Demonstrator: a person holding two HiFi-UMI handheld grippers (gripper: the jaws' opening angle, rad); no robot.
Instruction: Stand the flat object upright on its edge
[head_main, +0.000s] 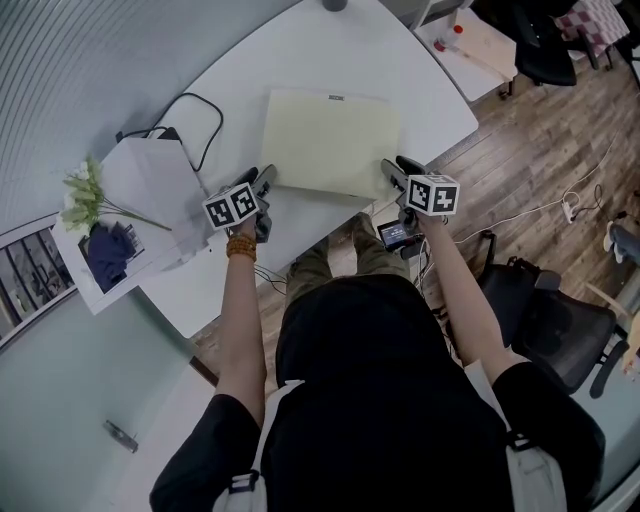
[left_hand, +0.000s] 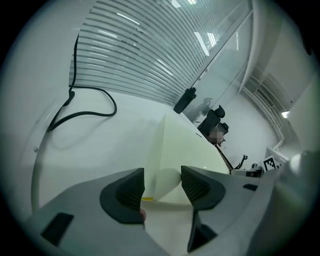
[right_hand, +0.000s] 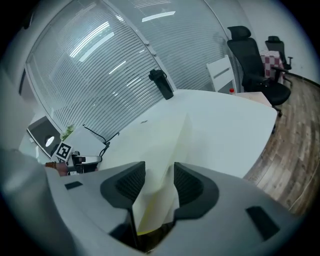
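A pale yellow flat board (head_main: 330, 140) lies on the white table (head_main: 310, 50), its near edge toward me. My left gripper (head_main: 268, 182) is at the board's near left corner and my right gripper (head_main: 392, 172) at its near right corner. In the left gripper view the board's corner (left_hand: 172, 150) sits between the left gripper (left_hand: 162, 185) jaws with gaps on both sides, so it is open. In the right gripper view the board's edge (right_hand: 165, 150) runs between the right gripper (right_hand: 159, 182) jaws, which stand wide and do not squeeze it.
A white paper bag (head_main: 150, 185) and a black cable (head_main: 200, 110) lie left of the board. Flowers (head_main: 85, 190) rest at the table's left end. A dark bottle (right_hand: 161, 84) stands at the far edge. An office chair (head_main: 545, 320) is to my right.
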